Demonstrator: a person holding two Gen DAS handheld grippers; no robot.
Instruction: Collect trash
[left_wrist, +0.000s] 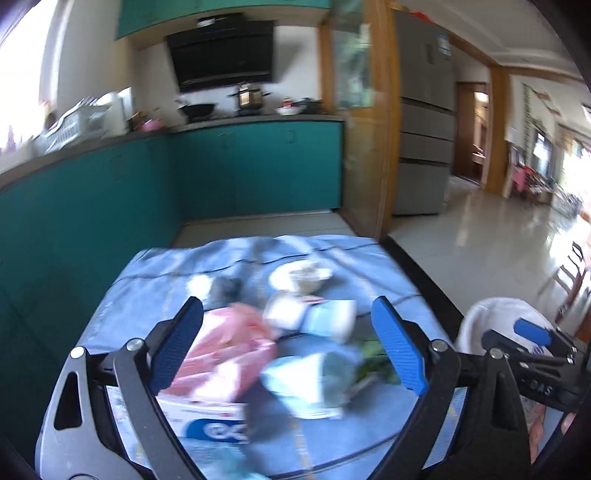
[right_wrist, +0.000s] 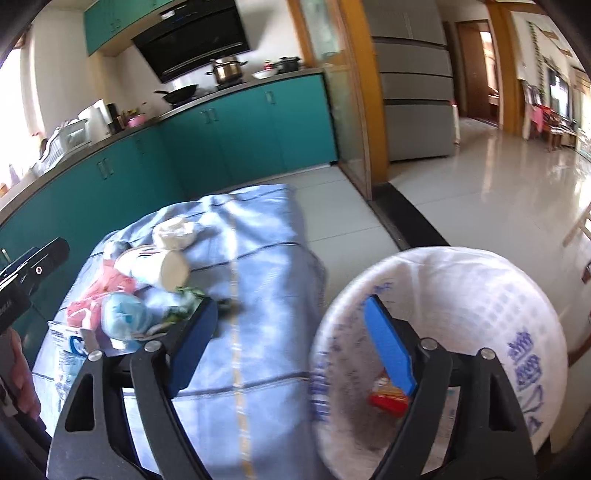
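Note:
Trash lies on a table under a light blue cloth (left_wrist: 155, 295): a pink plastic bag (left_wrist: 225, 350), a blue crumpled wrapper (left_wrist: 310, 384), a paper cup (left_wrist: 332, 317), white crumpled paper (left_wrist: 303, 277), green leaves (left_wrist: 373, 354) and a white-blue box (left_wrist: 210, 421). My left gripper (left_wrist: 288, 347) is open above the pile, holding nothing. My right gripper (right_wrist: 291, 350) is open and empty beside the table, its right finger over a trash bin lined with a white bag (right_wrist: 480, 295). A red packet (right_wrist: 388, 398) lies inside the bin. The bin (left_wrist: 480, 317) also shows at the right of the left wrist view.
Teal kitchen cabinets (left_wrist: 258, 166) with a stove, wok (left_wrist: 199, 109) and pot stand behind the table. A grey fridge (left_wrist: 424, 129) and a wooden door frame are to the right. Glossy tiled floor (right_wrist: 498, 184) stretches right. A wooden chair (left_wrist: 569, 273) is at the far right.

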